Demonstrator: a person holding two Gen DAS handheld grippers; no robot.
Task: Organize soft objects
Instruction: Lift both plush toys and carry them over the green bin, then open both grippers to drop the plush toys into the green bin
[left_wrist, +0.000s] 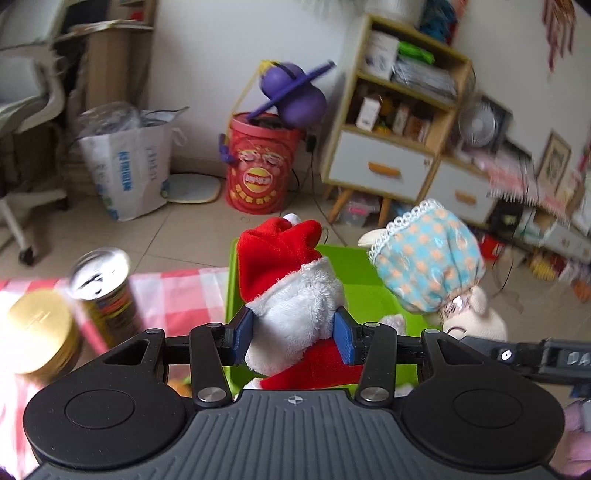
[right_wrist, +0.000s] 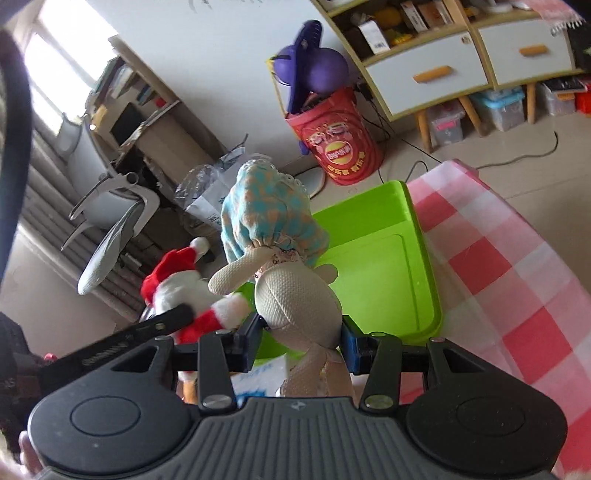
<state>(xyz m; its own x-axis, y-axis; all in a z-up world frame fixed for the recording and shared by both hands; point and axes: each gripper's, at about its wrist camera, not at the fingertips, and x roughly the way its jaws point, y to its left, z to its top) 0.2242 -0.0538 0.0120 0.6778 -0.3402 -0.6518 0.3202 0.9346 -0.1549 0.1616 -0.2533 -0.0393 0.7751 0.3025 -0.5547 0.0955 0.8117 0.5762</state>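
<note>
My left gripper (left_wrist: 293, 338) is shut on a white plush toy in a red Santa hat (left_wrist: 295, 288), its blue pads pressed into the toy's sides. The toy hangs over the near left part of a lime-green bin (left_wrist: 354, 273). My right gripper (right_wrist: 301, 341) is shut on a cream knitted doll (right_wrist: 295, 299) with a blue dotted bonnet (right_wrist: 266, 214), held by the body above the green bin (right_wrist: 391, 266). The doll with its bonnet (left_wrist: 430, 254) shows at the right of the left wrist view, and the Santa toy (right_wrist: 177, 284) at the left of the right wrist view.
A pink-and-white checked cloth (right_wrist: 509, 266) covers the table under the bin. A tall snack can (left_wrist: 105, 291) and a gold-lidded tin (left_wrist: 40, 325) stand left of the bin. On the floor beyond are a red drum (left_wrist: 258, 162), a white bag (left_wrist: 129, 170) and a wooden drawer cabinet (left_wrist: 391, 122).
</note>
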